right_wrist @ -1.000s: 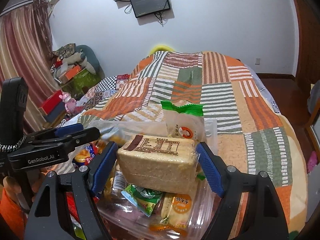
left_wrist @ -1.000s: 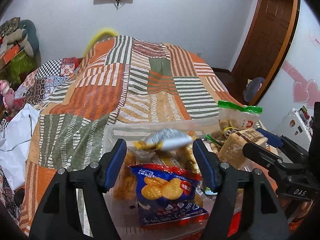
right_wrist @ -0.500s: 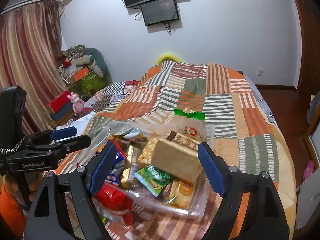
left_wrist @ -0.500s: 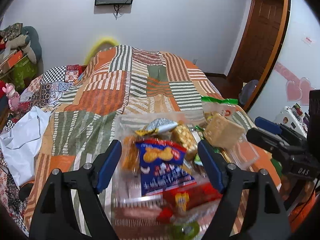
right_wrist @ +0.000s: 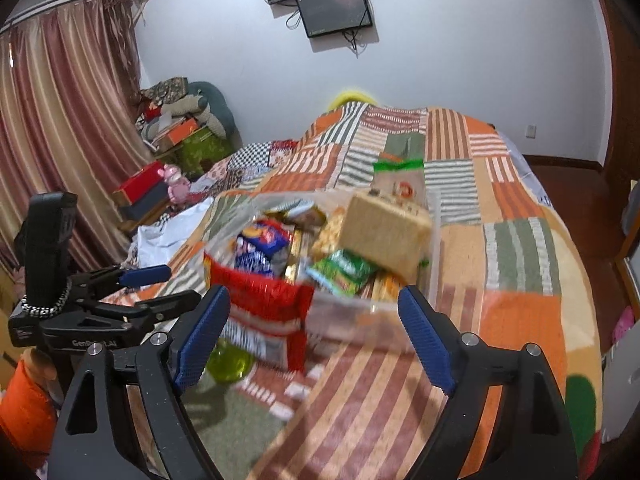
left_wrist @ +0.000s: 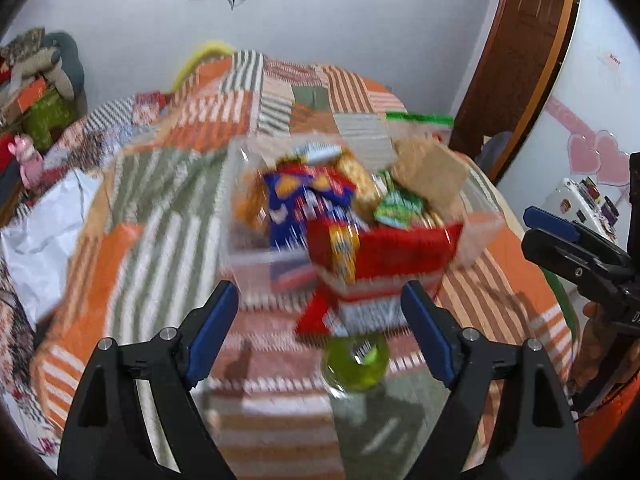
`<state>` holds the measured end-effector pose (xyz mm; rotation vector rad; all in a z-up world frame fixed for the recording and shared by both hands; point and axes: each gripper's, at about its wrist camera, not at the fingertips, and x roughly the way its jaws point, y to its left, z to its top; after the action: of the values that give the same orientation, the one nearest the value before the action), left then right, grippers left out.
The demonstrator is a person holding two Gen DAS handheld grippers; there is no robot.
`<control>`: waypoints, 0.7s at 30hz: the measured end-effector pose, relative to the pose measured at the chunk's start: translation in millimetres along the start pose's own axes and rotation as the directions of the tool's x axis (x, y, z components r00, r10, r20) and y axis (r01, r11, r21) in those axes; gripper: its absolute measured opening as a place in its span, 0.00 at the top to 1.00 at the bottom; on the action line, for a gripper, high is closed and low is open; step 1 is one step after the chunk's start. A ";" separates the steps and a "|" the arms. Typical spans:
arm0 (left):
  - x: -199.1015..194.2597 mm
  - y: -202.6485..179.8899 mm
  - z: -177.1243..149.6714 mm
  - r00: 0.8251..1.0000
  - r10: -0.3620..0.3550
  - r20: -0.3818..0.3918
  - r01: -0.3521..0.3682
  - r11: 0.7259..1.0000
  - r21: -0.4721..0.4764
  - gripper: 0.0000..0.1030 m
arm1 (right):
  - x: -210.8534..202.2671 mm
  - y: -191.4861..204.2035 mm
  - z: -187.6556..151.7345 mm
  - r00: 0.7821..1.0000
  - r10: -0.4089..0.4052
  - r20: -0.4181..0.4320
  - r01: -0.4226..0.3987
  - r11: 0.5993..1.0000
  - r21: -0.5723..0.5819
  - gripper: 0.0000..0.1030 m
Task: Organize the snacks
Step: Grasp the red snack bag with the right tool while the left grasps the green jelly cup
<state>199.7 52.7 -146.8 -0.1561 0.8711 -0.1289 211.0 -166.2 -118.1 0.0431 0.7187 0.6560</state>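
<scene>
A clear plastic bin (left_wrist: 256, 256) (right_wrist: 434, 240) full of snack packs stands on the striped bedspread. In it are a blue cracker bag (left_wrist: 308, 196) (right_wrist: 262, 246), a tan wafer block (left_wrist: 432, 172) (right_wrist: 386, 236), a green pack (left_wrist: 400, 210) (right_wrist: 344, 270) and a green-topped bag (right_wrist: 398, 180). A red pack (left_wrist: 384, 256) (right_wrist: 260, 300) leans over the near rim. A green round item (left_wrist: 356, 360) (right_wrist: 230, 364) lies in front. My left gripper (left_wrist: 320, 320) and right gripper (right_wrist: 312, 328) are open and empty, back from the bin.
The patchwork bedspread (right_wrist: 520, 248) fills the view. Boxes and a pink toy (right_wrist: 176, 182) sit by the curtain at left. A wooden door (left_wrist: 516, 40) is at right. Each gripper shows in the other's view: the right one (left_wrist: 576, 244), the left one (right_wrist: 120, 304).
Both grippers have pulled back and up from the bin. The wafer block now lies in the bin, free of the right gripper. The red pack and green round item came into view.
</scene>
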 end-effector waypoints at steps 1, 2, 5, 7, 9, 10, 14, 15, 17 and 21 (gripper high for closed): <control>2.9 -0.3 -4.0 1.000 -0.009 -0.014 0.009 1.000 -0.006 0.19 | 0.4 -0.6 -3.1 1.000 0.001 -0.009 -0.001 1.000 0.003 0.18; 6.4 -1.0 -7.8 0.999 -0.016 -0.028 0.016 1.000 -0.013 0.19 | 1.9 -1.5 -5.9 1.000 0.002 -0.019 -0.001 1.000 0.008 0.18; 18.6 -4.9 -20.2 0.997 -0.036 -0.066 0.034 0.999 -0.025 0.19 | 6.5 -3.0 -12.7 0.999 0.007 -0.047 -0.005 1.000 0.027 0.18; 24.5 -6.1 -24.9 0.996 -0.039 -0.075 0.037 0.999 -0.031 0.19 | 9.0 -2.6 -17.7 0.998 0.011 -0.064 -0.009 0.999 0.039 0.18; 30.2 -7.0 -27.9 0.995 -0.047 -0.083 0.044 0.998 -0.038 0.19 | 11.6 -1.9 -21.7 0.997 0.017 -0.077 -0.014 0.999 0.041 0.18; 31.7 -7.6 -29.2 0.995 -0.048 -0.083 0.044 0.998 -0.039 0.20 | 12.9 -0.6 -23.1 0.996 0.017 -0.083 -0.014 0.999 0.037 0.18; 36.9 -7.9 -33.7 0.995 -0.055 -0.085 0.052 0.998 -0.033 0.37 | 20.5 4.7 -22.4 0.995 0.016 -0.099 -0.014 1.000 0.018 0.18; 39.0 -7.6 -35.9 0.993 -0.066 -0.094 0.063 0.998 -0.031 0.43 | 23.7 5.6 -22.7 0.994 0.020 -0.104 -0.019 1.000 0.017 0.18; 42.2 -7.8 -39.4 0.991 -0.079 -0.110 0.077 0.997 -0.020 0.49 | 30.5 7.0 -22.6 0.993 0.023 -0.116 -0.021 1.000 0.022 0.18; 39.0 -4.8 -47.5 0.993 -0.073 -0.095 0.073 0.997 -0.005 0.53 | 45.5 10.2 -19.0 0.989 0.058 -0.139 -0.052 0.998 0.043 0.18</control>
<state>187.8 37.1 -205.2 -0.1843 0.9609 -0.2050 219.1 -135.5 -157.1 0.0533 0.8683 0.7026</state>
